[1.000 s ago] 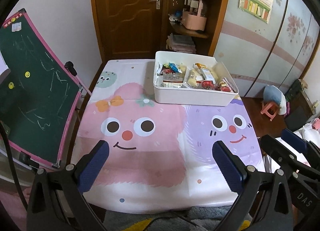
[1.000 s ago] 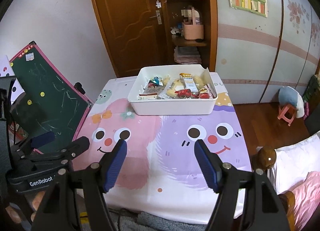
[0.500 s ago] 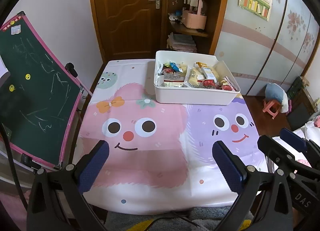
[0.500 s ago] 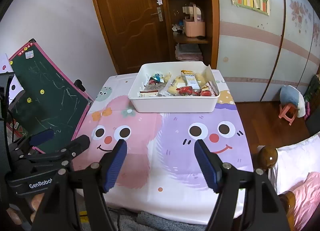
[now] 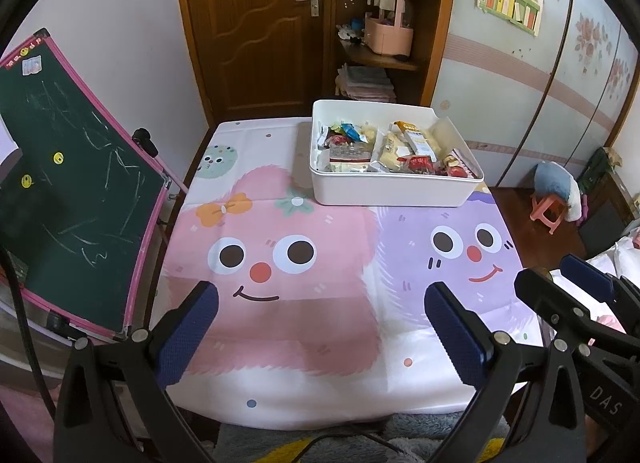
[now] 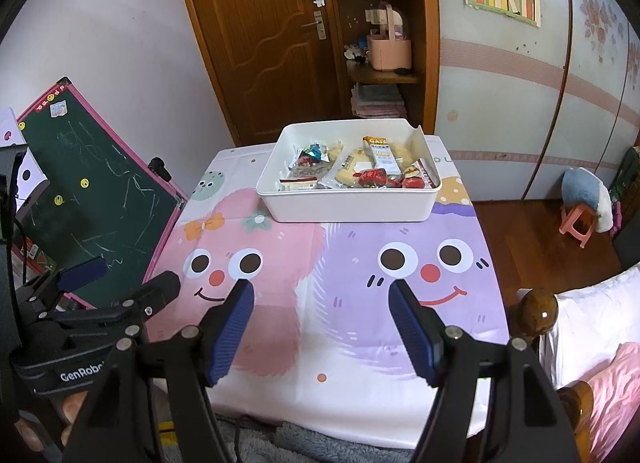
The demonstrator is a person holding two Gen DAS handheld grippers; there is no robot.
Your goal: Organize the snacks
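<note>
Table (image 5: 280,395), w/ a cartoon cloth (pink monster on the left half, purple on the right), fills most of both views. Chalkboard (image 5: 68,191) leans just off the table's left edge, pink frame, chalk scribbles and two yellow smiley magnets. Behind the table: brown door (image 5: 256,23), a wood shelf (image 5: 380,59) w/ a pink basket (image 5: 390,37) on it and folded cloths on the level below. Poster (image 5: 510,7) is on the wall to the right. On the floor at right is a pink stool (image 5: 550,211) w/ a blue-and-white cushion on top.

White bin (image 5: 394,189) sits at the table's far edge, right of centre, over the seam between the two monsters. Snacks (image 5: 394,151) lie inside it, approx. a dozen wrapped packs piled loose: a brown cake pack at front left, yellow ones mid, red ones at front right, a blue wrapper at the back. Exact count is hard to tell; packs overlap.

Left gripper (image 5: 320,337) hangs over the near part of the cloth, blue pads spread wide, nothing between them. Right gripper (image 6: 322,329) likewise hangs over the near part, pads apart and holding nothing, well short of the bin. Each shows at the edge of the other's view, side by side.
</note>
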